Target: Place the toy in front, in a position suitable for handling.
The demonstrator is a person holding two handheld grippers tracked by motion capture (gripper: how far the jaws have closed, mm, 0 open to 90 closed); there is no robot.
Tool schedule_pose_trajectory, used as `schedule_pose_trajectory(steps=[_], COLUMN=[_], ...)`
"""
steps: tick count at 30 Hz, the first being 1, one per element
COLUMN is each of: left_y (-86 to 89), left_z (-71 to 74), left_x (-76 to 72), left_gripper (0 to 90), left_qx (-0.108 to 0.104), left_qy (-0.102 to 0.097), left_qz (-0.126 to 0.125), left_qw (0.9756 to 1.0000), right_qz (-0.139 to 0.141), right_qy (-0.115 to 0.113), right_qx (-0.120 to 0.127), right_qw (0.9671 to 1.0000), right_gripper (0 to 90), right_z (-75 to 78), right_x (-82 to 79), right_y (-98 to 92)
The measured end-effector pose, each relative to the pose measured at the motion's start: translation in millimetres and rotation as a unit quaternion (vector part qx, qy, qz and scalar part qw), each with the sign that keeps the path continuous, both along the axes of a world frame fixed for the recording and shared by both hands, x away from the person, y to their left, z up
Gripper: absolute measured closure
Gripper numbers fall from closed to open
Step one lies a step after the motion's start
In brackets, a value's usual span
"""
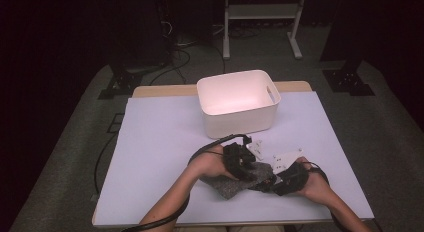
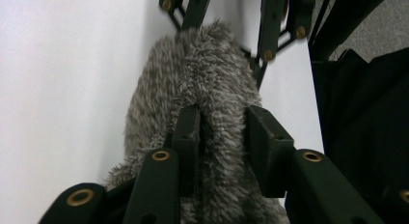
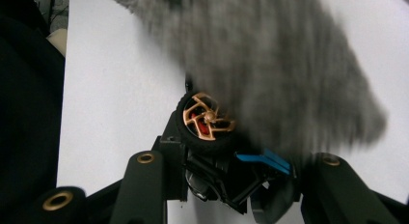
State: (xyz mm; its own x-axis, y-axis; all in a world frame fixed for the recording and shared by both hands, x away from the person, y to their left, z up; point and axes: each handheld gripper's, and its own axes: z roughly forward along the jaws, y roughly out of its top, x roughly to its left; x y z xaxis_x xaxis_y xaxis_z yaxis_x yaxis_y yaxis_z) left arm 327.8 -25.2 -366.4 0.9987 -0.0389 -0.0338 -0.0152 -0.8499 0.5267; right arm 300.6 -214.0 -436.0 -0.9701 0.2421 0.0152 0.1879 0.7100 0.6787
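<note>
Near the desk's (image 1: 150,142) front edge, left tool (image 2: 222,127) straddles grey fuzzy cloth (image 2: 202,89) loosely — right tool (image 3: 231,156) clamps a toy car (image 3: 217,151) — wiping underway; next, regrip cloth.

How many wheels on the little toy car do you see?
1. A black wheel with a gold-spoked hub faces the camera in the right gripper view, between that gripper's jaws. The fuzzy grey cloth covers the rest of the toy car, so other wheels may be hidden.
</note>
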Motion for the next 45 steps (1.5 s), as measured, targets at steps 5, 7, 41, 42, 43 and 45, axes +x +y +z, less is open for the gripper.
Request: schedule_pose_trajectory(steps=[5,7,41,42,43,45], left_y=[-2.2,2.3,17.7,15.3,15.0,18.0], left_z=[-1.0,-0.3,-1.3,-1.1,-0.8,-0.2], left_x=[-1.3,-1.8,2.0,1.0,0.4,0.1], left_gripper=[71.5,77.6,80.0,80.0,80.0,80.1], left_qx=[0.002,0.004,-0.009,-0.005,-0.004,-0.001], left_qy=[-0.002,-0.004,0.002,-0.002,-0.004,-0.006], left_qz=[-0.003,-0.001,0.007,0.003,0.003,0.005], left_qw=[1.0000,1.0000,0.9999,1.0000,1.0000,1.0000], right_qz=[0.000,-0.001,-0.004,-0.005,-0.005,-0.004], right_qy=[-0.005,-0.004,0.004,0.005,0.005,0.005], right_qx=[0.001,0.001,0.009,0.008,0.008,0.010], right_qw=[1.0000,1.0000,0.9999,0.9999,0.9999,0.9999], right_gripper=[56.8,56.8,56.8,56.7,56.7,56.7], right_z=[-0.8,-0.6,-1.8,-1.6,-1.5,-1.9], right_x=[-0.9,-0.7,1.2,0.9,0.6,1.5], right_y=[-0.1,-0.1,0.2,0.2,0.3,0.1])
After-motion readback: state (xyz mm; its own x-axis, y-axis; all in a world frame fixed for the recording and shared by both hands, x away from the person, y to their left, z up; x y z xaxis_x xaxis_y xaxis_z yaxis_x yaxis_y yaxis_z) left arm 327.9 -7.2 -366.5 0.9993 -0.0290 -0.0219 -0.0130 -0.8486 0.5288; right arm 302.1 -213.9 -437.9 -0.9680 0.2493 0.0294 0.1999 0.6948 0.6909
